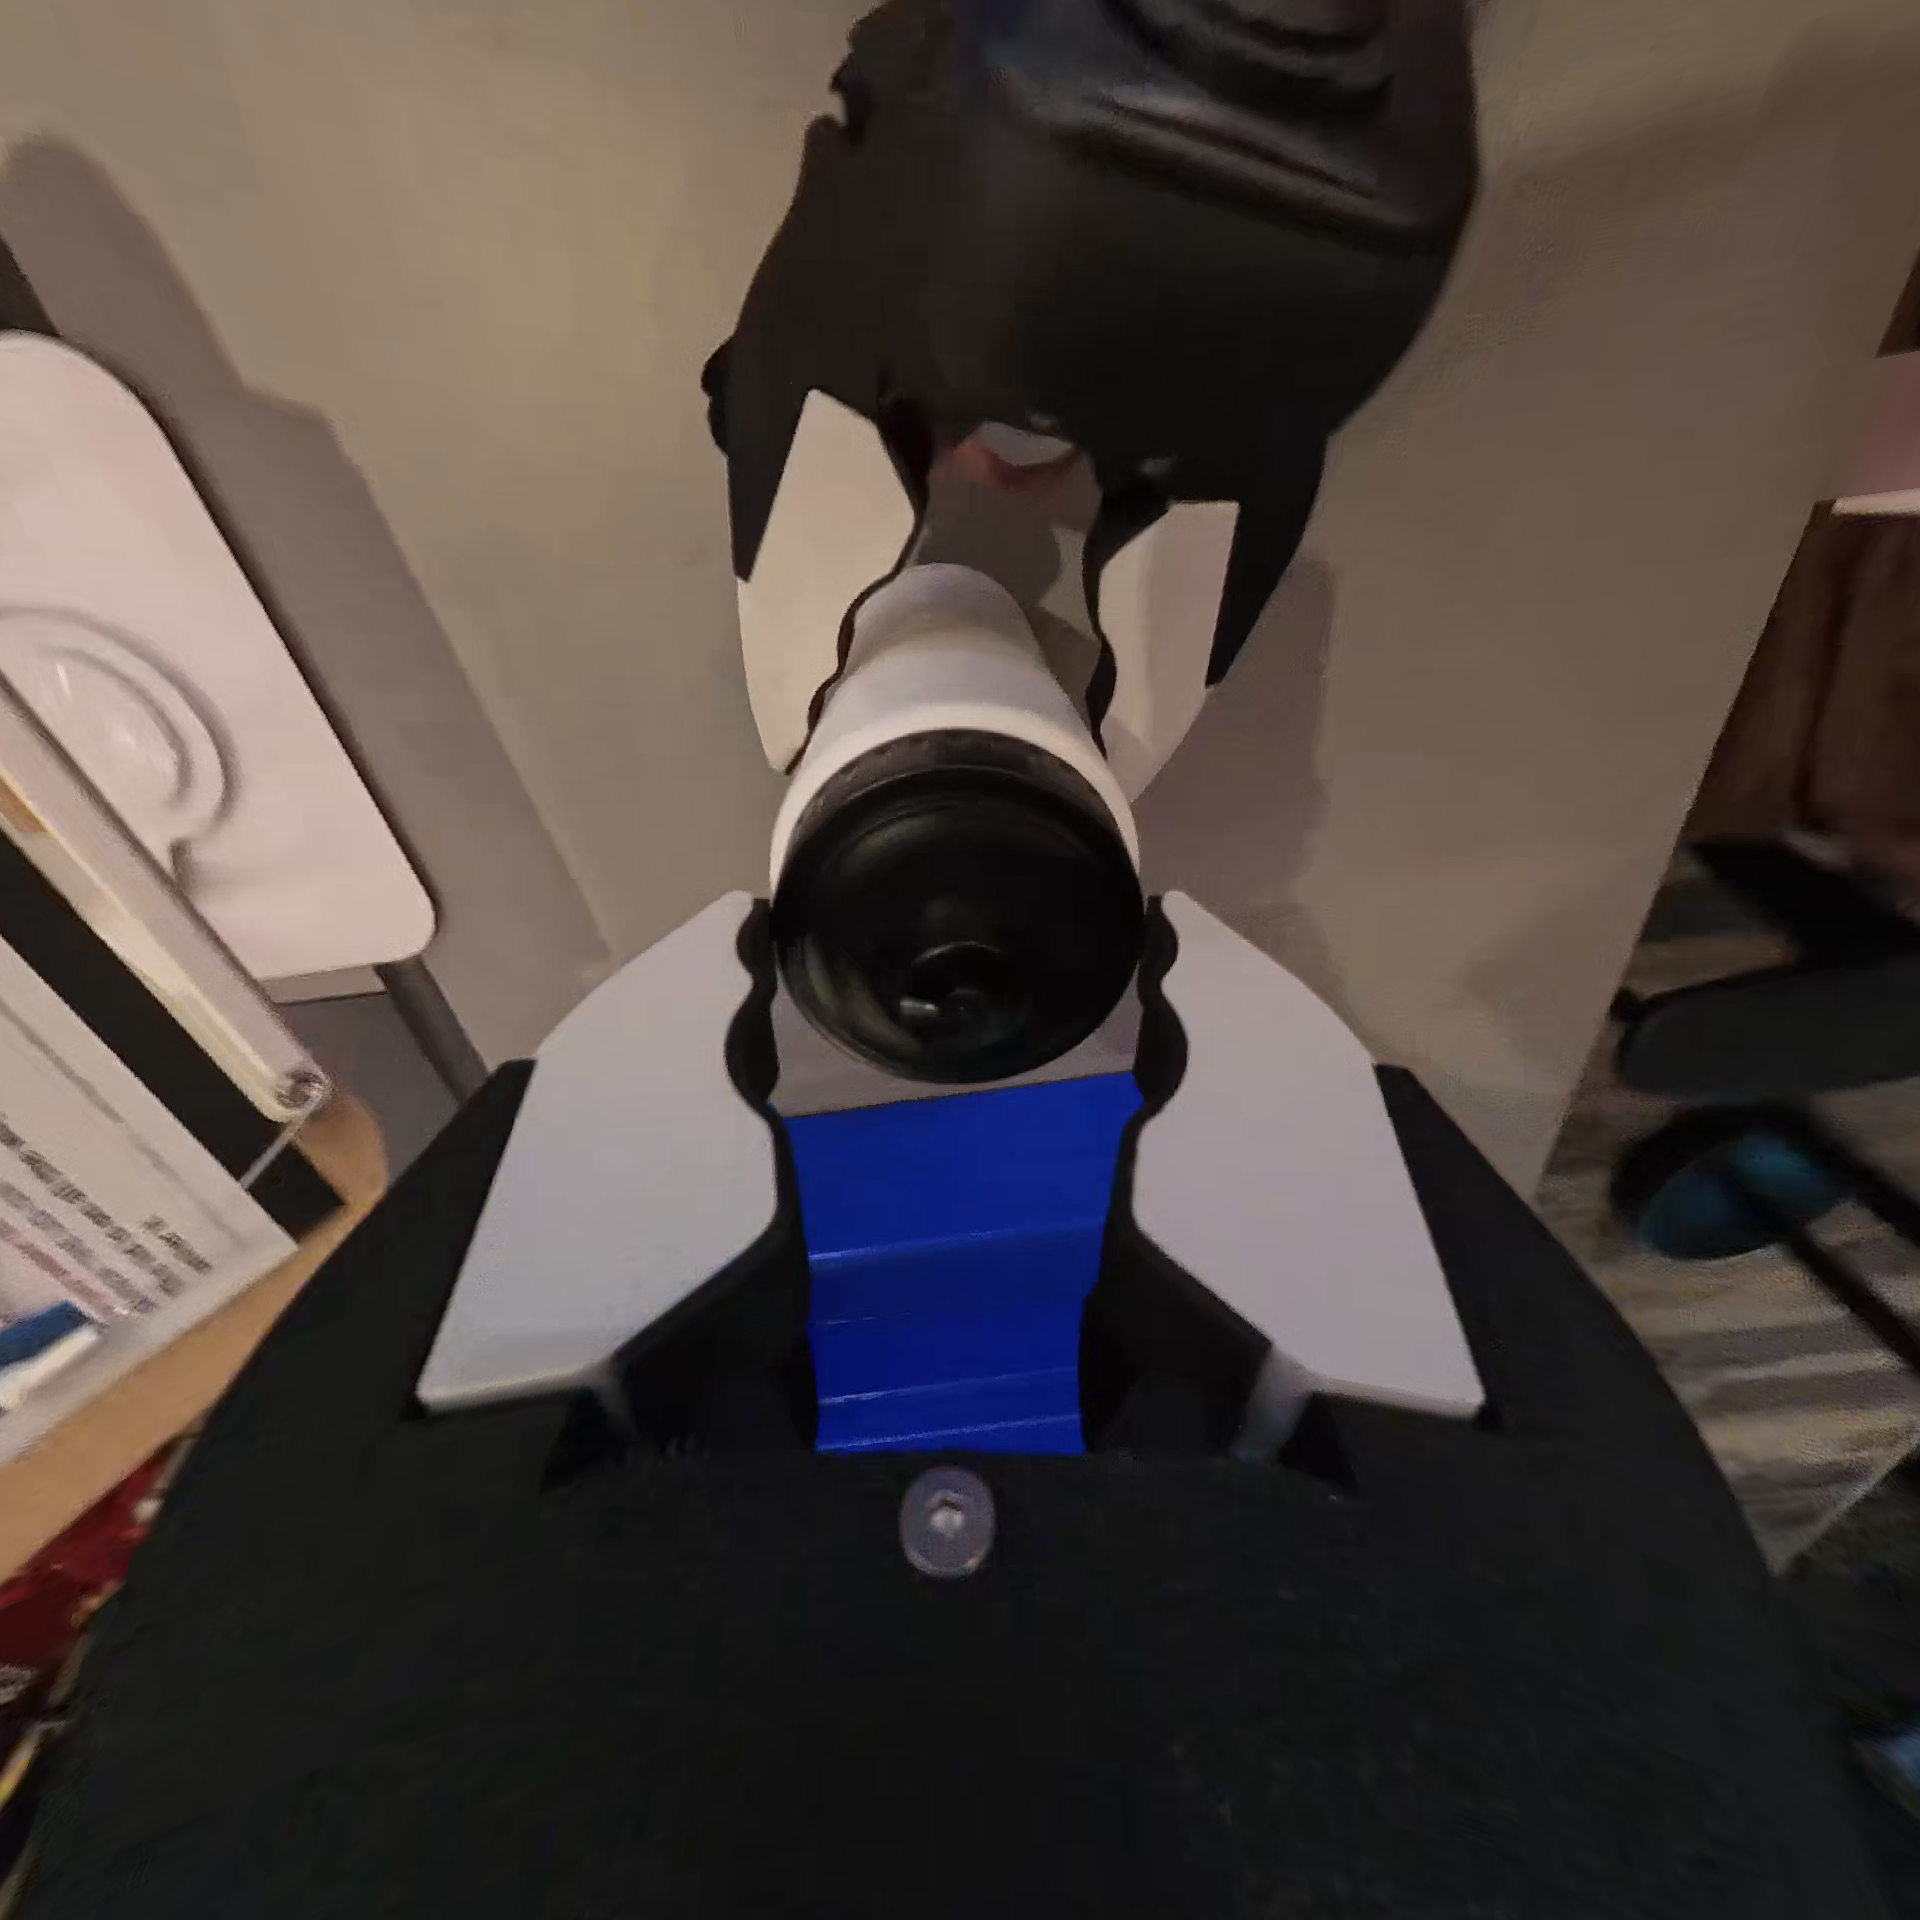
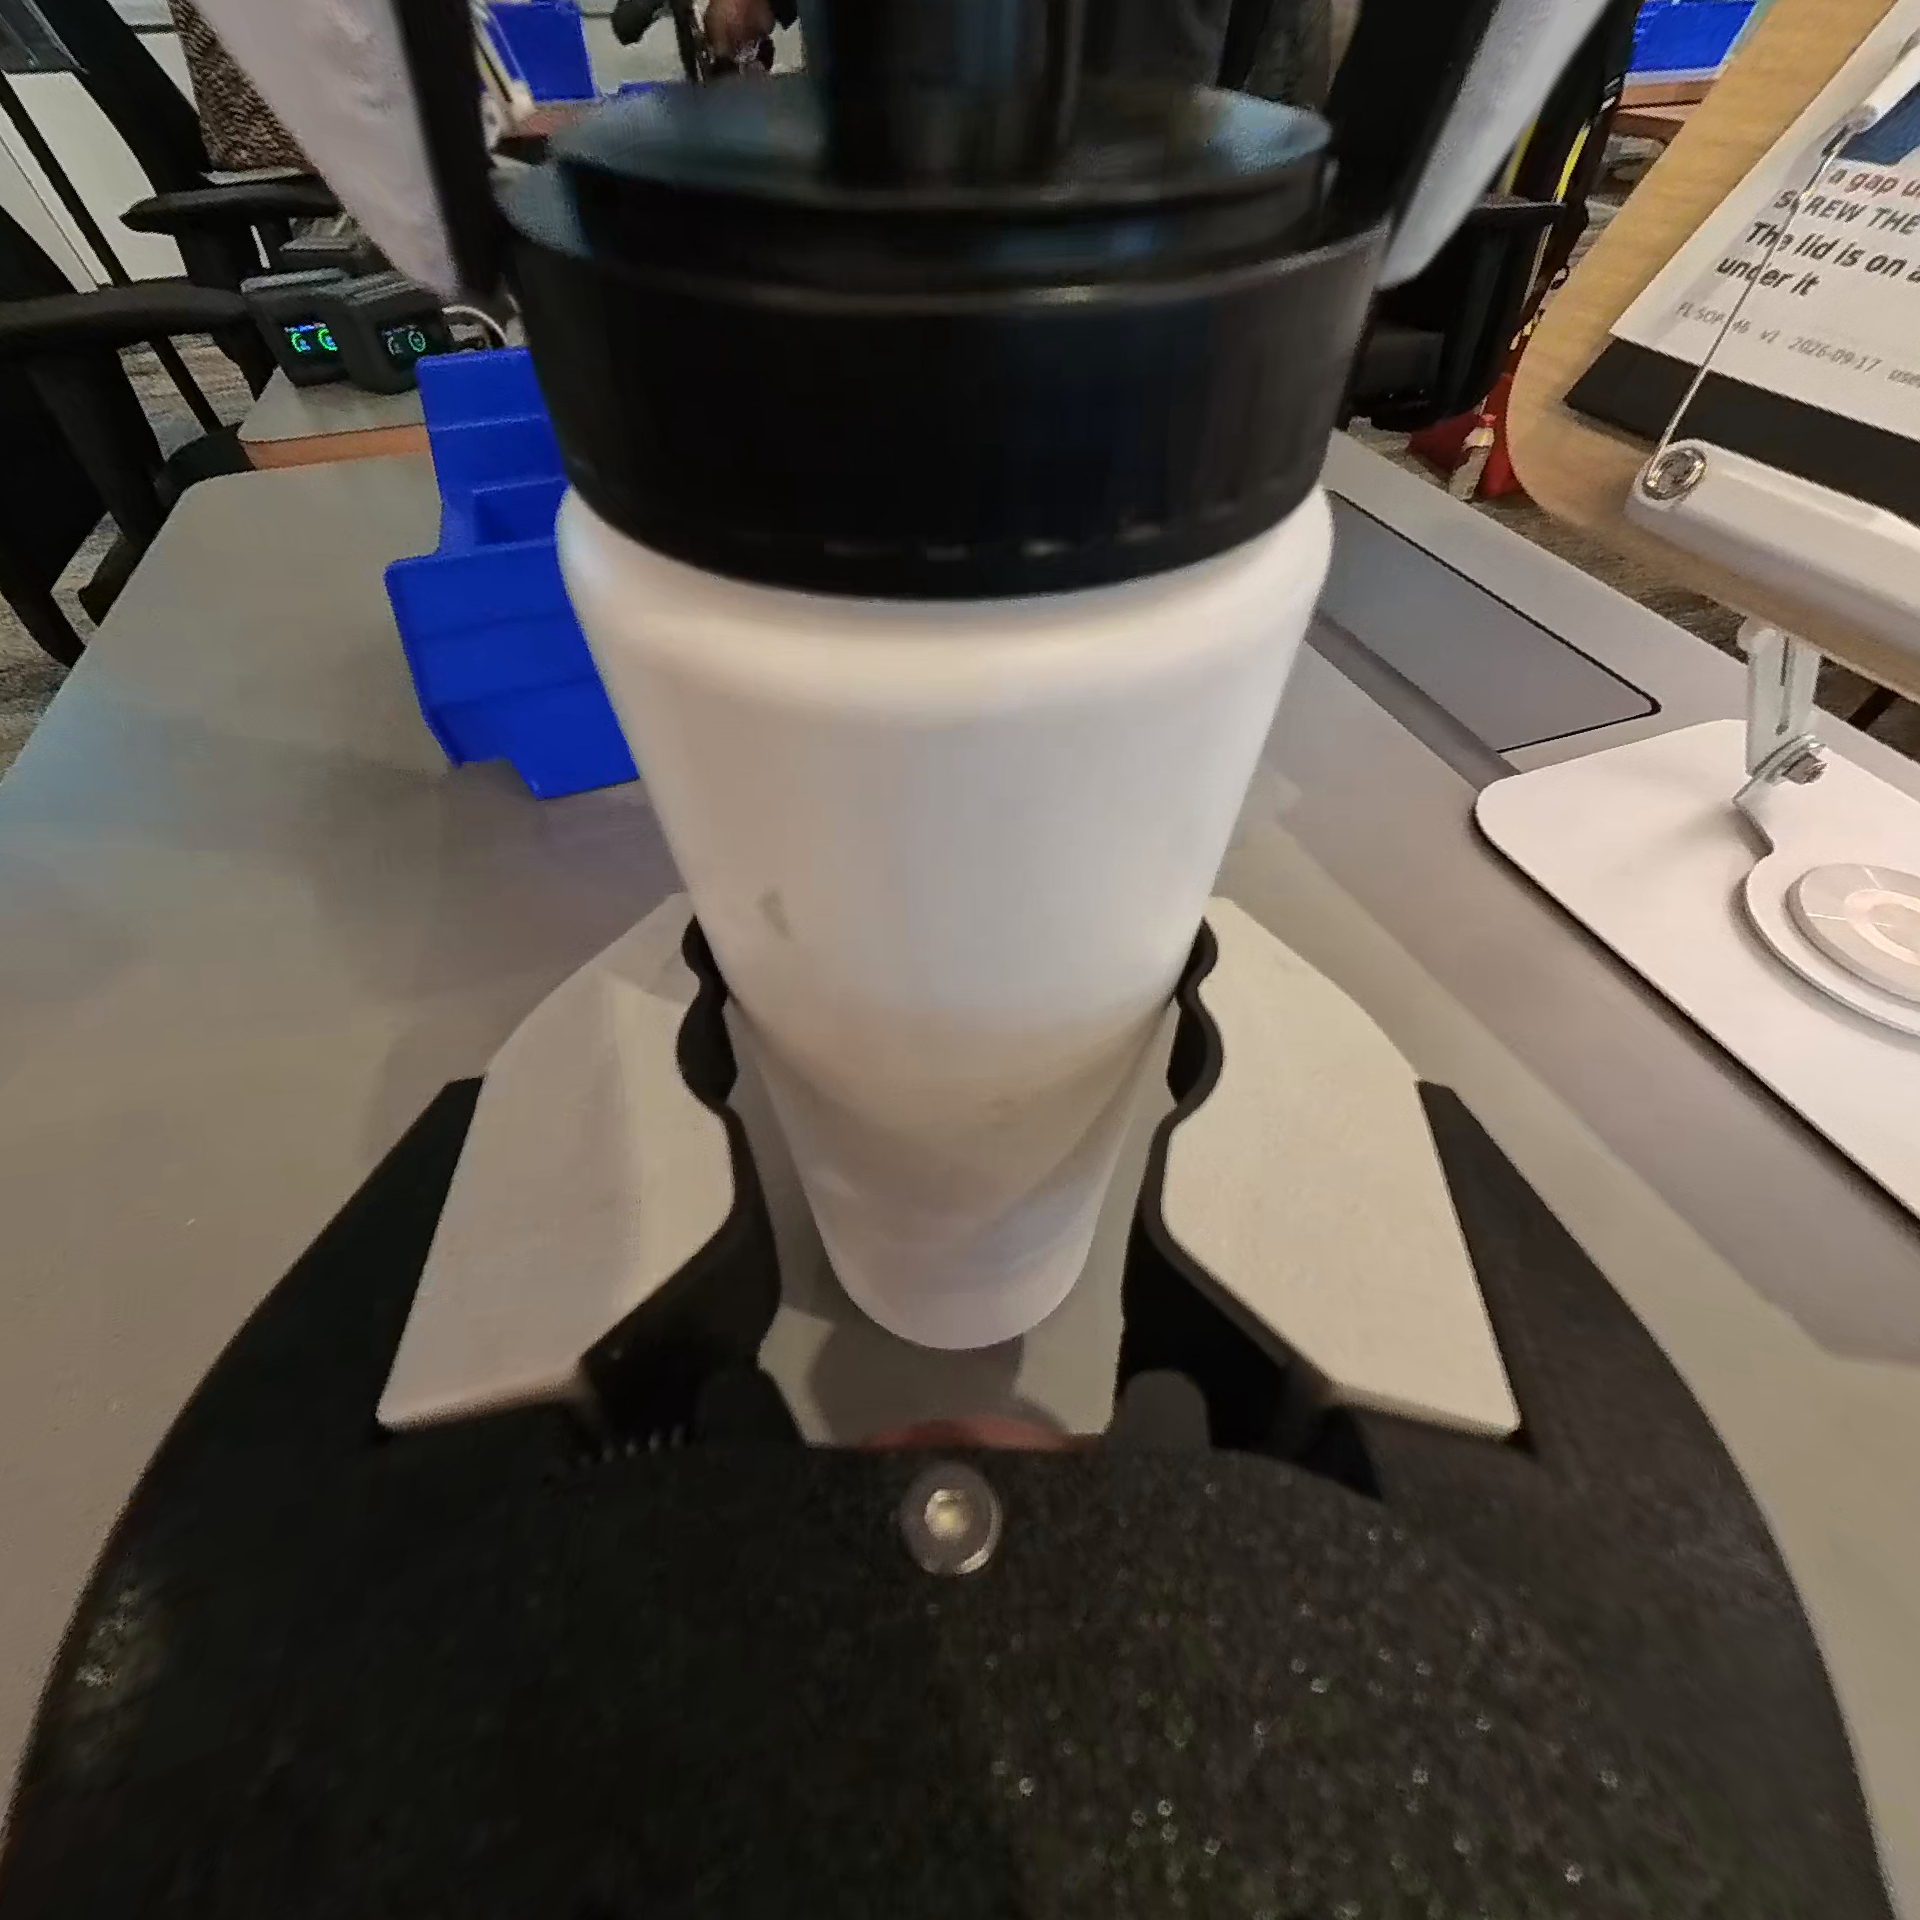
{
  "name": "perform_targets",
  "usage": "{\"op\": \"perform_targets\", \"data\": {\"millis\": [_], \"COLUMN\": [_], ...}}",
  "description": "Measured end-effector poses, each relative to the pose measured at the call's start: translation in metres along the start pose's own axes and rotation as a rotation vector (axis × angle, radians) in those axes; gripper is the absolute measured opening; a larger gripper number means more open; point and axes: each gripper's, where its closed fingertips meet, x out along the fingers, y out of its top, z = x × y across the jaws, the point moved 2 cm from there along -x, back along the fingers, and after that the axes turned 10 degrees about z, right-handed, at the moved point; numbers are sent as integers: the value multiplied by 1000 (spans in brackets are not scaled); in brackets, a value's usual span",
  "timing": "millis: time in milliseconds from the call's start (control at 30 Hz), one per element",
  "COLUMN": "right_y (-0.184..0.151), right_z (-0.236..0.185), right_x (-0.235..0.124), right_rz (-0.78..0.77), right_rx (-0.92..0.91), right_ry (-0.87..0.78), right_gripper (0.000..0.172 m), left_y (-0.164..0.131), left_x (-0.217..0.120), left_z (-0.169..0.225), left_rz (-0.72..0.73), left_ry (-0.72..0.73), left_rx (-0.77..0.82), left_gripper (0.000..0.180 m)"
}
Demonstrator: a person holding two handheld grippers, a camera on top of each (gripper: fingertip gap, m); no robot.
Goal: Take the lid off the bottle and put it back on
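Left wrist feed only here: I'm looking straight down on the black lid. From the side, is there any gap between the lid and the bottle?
Observer: No gap shows. In the right wrist view the lid has its ribbed skirt down on the shoulder of the white bottle.
Operator: Where on the body does the right gripper hold it?
Observer: On the lower half. The right gripper has its dark pads pressed against both sides, well below the lid.
Operator: Any marks on the bottle wall?
Observer: One small dark scuff low on the side facing the right wrist camera, just above the left-hand pad.
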Motion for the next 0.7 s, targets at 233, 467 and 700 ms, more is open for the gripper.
{"op": "perform_targets", "data": {"millis": [233,467,700], "right_y": [0,0,0], "right_z": [0,0,1], "right_x": [0,0,0], "right_rz": [5,2,0], "right_rx": [3,0,0], "right_ry": [-3,-9,-9], "right_gripper": [83,83,83], "left_y": [3,14,-5], "left_x": [-17,-28,-8], "left_z": [6,18,3], "left_rz": [-32,110,94], "left_ry": [53,198,320], "left_rx": [-292,-924,-1320], "left_gripper": [107,108,92]}}
